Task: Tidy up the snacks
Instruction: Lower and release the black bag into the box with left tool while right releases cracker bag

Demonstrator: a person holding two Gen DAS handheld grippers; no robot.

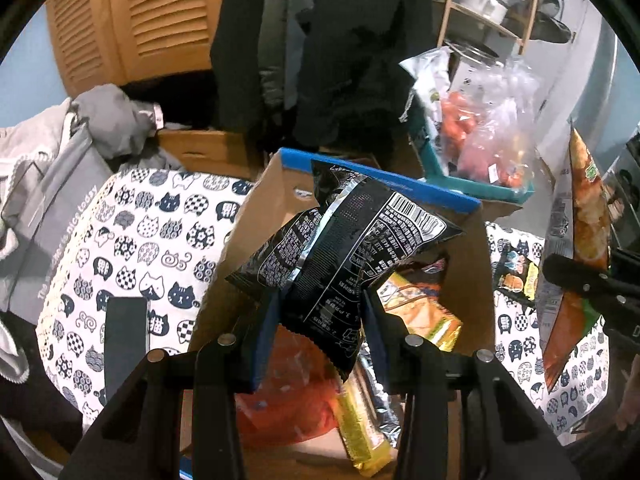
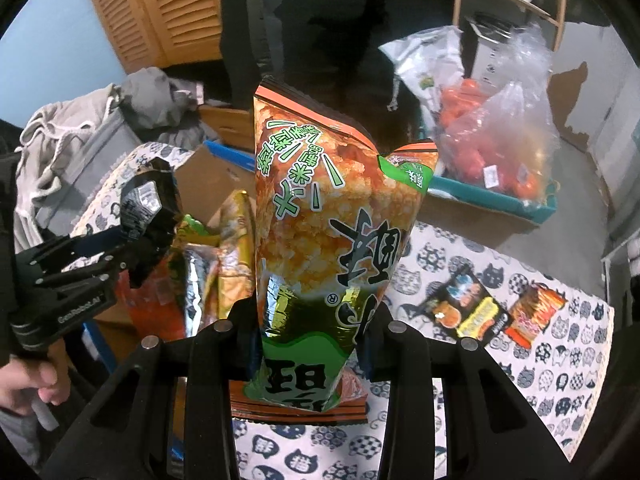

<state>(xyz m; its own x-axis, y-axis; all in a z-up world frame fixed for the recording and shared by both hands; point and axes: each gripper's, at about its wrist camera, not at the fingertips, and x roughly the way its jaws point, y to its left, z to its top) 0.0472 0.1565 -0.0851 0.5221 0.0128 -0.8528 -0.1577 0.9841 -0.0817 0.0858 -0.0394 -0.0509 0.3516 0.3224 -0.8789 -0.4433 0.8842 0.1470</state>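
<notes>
My left gripper (image 1: pixel 320 300) is shut on a black snack packet (image 1: pixel 344 248) with white print and a barcode, held over an open cardboard box (image 1: pixel 256 216) with a blue rim. Inside the box lie an orange bag (image 1: pixel 292 392), a yellow packet (image 1: pixel 360 432) and other snacks. My right gripper (image 2: pixel 310 320) is shut on a tall orange-and-green rice cracker bag (image 2: pixel 320 208), held upright above the cat-print cloth (image 2: pixel 540 380). The left gripper (image 2: pixel 100 256) with its black packet (image 2: pixel 148 204) shows at the left of the right wrist view. The cracker bag (image 1: pixel 580 240) shows at the right edge of the left wrist view.
Two small dark snack packets (image 2: pixel 468 308) (image 2: pixel 536 312) lie on the cat-print cloth at the right. A teal tray (image 1: pixel 480 190) holds clear bags of orange items behind the box. Grey clothes (image 1: pixel 80 140), hanging dark coats and a wooden louvred cabinet (image 1: pixel 132 20) stand behind.
</notes>
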